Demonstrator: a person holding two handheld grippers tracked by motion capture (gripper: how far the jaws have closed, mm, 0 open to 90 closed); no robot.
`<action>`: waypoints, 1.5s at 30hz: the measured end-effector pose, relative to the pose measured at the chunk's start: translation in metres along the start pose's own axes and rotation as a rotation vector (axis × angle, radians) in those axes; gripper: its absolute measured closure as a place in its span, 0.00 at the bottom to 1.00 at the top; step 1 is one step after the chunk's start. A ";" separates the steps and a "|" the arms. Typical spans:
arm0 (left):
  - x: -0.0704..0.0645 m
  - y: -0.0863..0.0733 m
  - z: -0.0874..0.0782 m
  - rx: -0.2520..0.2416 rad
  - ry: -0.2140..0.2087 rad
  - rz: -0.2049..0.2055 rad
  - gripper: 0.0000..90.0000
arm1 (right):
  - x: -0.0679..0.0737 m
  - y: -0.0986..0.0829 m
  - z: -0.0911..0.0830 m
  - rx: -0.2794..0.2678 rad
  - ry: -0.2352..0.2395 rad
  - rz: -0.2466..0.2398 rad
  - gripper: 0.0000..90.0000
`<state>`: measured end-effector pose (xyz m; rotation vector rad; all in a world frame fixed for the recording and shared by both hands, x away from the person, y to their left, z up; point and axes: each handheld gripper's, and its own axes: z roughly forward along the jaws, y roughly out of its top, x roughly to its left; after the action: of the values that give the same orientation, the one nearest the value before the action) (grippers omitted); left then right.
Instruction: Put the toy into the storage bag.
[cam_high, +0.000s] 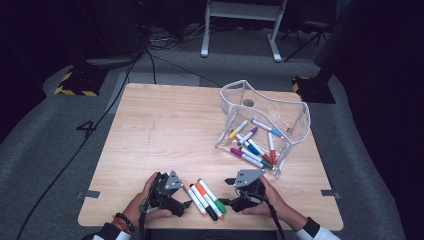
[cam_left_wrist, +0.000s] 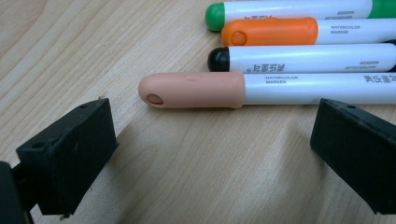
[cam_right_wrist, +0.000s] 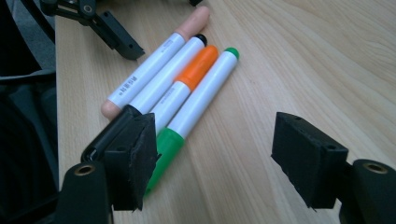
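Note:
Four markers lie side by side near the table's front edge: peach-capped, black-tipped, orange-capped and green-capped. In the high view the row sits between my two grippers. My left gripper is open, low over the wood, with the peach cap just ahead of its jaws. My right gripper is open at the row's other end, its left jaw beside the green marker. Neither gripper holds anything.
A clear plastic pouch stands open at the right back of the wooden table, with several coloured markers inside and spilling from its mouth. Cables and a stand's legs are on the grey floor beyond.

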<state>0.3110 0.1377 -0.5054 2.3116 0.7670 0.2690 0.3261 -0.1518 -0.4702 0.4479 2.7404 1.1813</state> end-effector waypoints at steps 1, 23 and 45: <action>0.000 0.000 0.000 -0.001 0.000 0.001 0.00 | 0.001 0.001 0.003 0.002 0.006 0.003 0.35; 0.000 0.000 0.000 0.000 0.001 -0.002 0.01 | -0.028 -0.027 0.001 0.074 -0.083 0.061 0.77; 0.000 0.000 0.000 0.000 0.000 -0.001 0.01 | -0.030 -0.009 -0.049 -0.010 -0.149 -0.065 0.84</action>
<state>0.3116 0.1376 -0.5054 2.3115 0.7686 0.2687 0.3419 -0.2006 -0.4433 0.4244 2.6010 1.0990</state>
